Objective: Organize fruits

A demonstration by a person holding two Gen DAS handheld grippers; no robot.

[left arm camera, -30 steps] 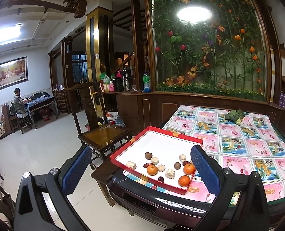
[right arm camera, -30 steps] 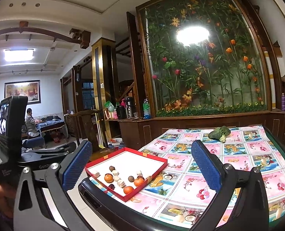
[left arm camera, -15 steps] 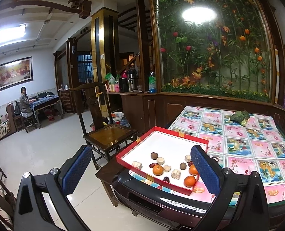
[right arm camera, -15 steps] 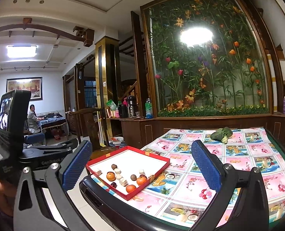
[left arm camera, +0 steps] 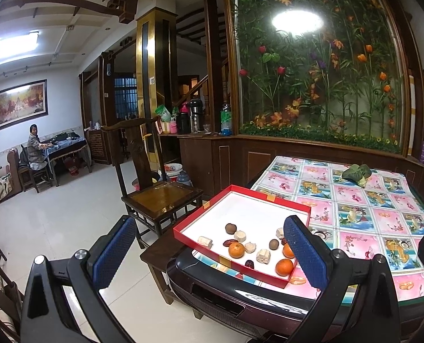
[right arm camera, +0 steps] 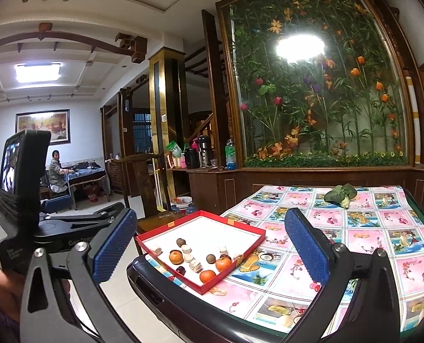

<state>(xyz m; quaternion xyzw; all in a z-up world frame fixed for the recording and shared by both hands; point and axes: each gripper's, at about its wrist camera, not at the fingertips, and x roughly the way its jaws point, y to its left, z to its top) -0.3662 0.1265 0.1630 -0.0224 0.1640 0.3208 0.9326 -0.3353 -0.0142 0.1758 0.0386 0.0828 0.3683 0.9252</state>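
A red tray (left arm camera: 189, 225) with a white floor sits at the table's near left corner; it also shows in the right wrist view (right arm camera: 256, 230). In it lie three oranges (left arm camera: 236, 249), brown round fruits (left arm camera: 230, 228), dark red dates (left arm camera: 230, 242) and pale cut pieces (left arm camera: 262, 256). My left gripper (left arm camera: 209, 253) is open and empty, held in front of the table short of the tray. My right gripper (right arm camera: 212, 250) is open and empty, to the right of the left one and farther back. The left gripper's body (right arm camera: 69, 228) shows at the left of the right wrist view.
The table (left arm camera: 383, 223) has a pink and blue patterned cloth and a dark rim. A green leafy vegetable (left arm camera: 356, 173) lies at its far side. A dark wooden chair (left arm camera: 160, 194) stands left of the table. A cabinet with bottles (left arm camera: 200, 120) lines the back wall.
Both grippers have moved a little left and closer; the tray has shifted right in both views. Both stay open and empty.
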